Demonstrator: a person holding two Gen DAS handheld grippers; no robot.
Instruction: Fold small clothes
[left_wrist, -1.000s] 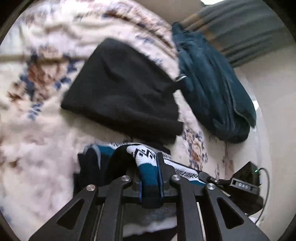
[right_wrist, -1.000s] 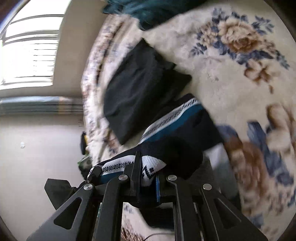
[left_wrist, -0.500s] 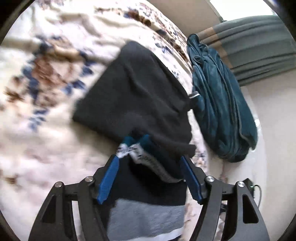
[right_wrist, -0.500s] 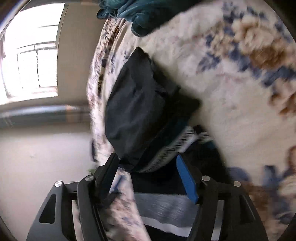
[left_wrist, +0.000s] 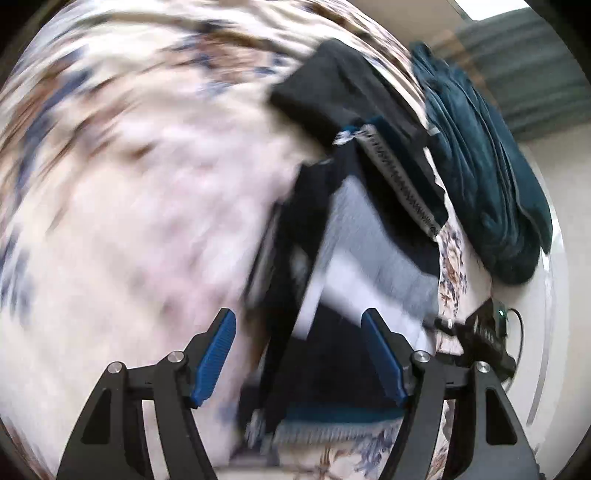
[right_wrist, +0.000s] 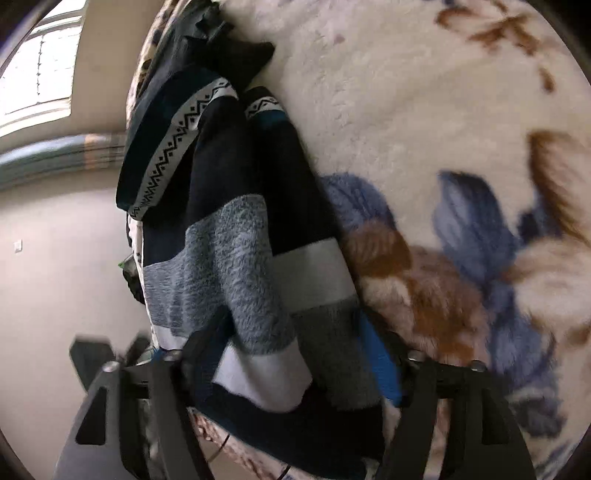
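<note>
both tongs, left tongs (left_wrist: 299, 354) and right tongs (right_wrist: 295, 354), spread wide, gripping nothing, over striped socks (right_wrist: 236, 251).

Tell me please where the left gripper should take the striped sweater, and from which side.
Probably at the near hem of the striped sweater, its teal band edge lying just under the open left gripper. Come straight down from the near side, as that edge runs crosswise between the blue fingers on the floral blanket. Motion blur hides the layers.

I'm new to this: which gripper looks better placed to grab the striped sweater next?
Probably the right gripper: the sweater lies between its open fingers. The left gripper is open too, but its view is blurred.
</note>
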